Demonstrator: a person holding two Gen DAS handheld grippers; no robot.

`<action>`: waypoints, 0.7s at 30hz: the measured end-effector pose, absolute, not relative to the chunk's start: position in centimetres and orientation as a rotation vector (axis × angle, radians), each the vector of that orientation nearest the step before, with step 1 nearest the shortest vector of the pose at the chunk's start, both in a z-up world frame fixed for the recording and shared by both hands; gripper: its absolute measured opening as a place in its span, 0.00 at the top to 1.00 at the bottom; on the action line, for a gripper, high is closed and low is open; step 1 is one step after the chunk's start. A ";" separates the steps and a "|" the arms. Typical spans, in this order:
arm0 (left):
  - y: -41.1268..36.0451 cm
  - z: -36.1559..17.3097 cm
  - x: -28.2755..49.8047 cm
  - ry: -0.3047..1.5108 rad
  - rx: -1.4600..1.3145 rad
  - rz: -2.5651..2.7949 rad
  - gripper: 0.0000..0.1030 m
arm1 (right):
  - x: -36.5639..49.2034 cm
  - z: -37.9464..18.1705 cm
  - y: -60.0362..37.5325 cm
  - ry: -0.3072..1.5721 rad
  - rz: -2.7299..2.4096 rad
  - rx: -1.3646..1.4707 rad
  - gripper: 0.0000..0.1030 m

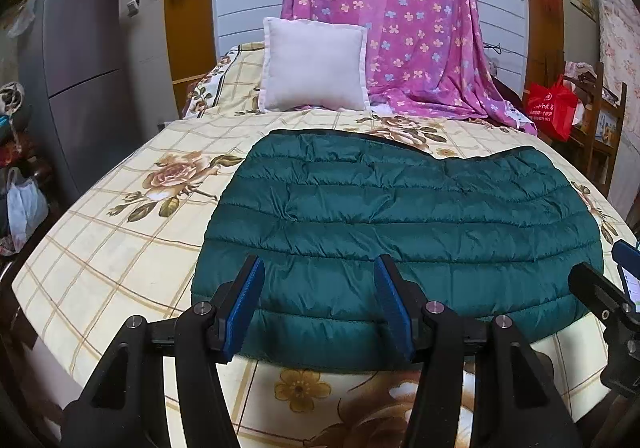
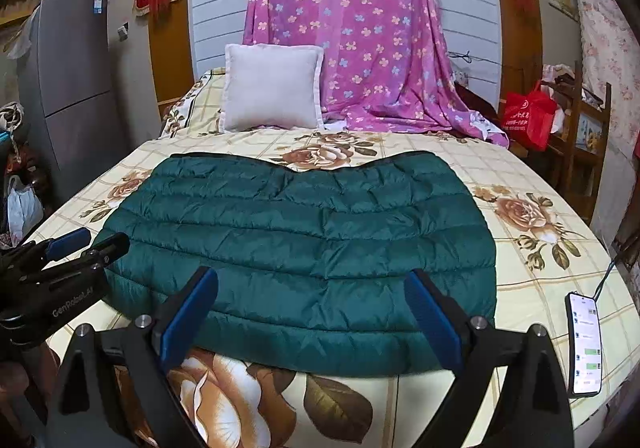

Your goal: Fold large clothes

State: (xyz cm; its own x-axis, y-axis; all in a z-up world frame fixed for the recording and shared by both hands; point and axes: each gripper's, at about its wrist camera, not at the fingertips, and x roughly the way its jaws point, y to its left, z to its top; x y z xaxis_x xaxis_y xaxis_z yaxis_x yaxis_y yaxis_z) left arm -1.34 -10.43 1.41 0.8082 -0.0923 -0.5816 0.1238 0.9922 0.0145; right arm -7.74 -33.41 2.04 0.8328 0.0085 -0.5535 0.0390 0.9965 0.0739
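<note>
Jacket (image 1: 400, 224), a green quilted one, lies flat on the bed (image 1: 112, 248), already doubled into a broad pad, its near edge just ahead of both claws. Left claw (image 1: 320, 308) hovers over the near left part, jaws apart and holding nothing. Right claw (image 2: 312, 320) hangs over the near right part, jaws wide and likewise empty. A good next fold likely means pinching both layers at matching corners together, lifting evenly, and keeping clear of the phone (image 2: 585, 344) at the right.
</note>
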 end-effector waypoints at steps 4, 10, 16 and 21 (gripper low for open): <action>-10.5 1.4 -1.4 0.620 0.057 -0.115 0.63 | -7.6 1.8 -33.5 0.598 -0.012 0.091 0.06; -10.4 1.5 -1.5 0.608 0.059 -0.106 0.63 | -7.6 1.8 -33.6 0.597 -0.018 0.091 0.06; -10.4 1.5 -1.5 0.608 0.062 -0.103 0.63 | -7.5 1.7 -33.6 0.604 -0.015 0.094 0.06; -10.5 1.4 -1.5 0.612 0.068 -0.103 0.63 | -7.5 1.6 -33.8 0.610 -0.017 0.094 0.06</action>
State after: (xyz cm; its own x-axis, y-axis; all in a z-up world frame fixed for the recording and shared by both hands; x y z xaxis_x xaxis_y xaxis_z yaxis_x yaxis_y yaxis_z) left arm -1.47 -10.48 1.37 0.8138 -0.0767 -0.5760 0.1169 0.9926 0.0330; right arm -7.48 -33.84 1.60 0.8198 0.0121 -0.5725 0.0433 0.9956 0.0831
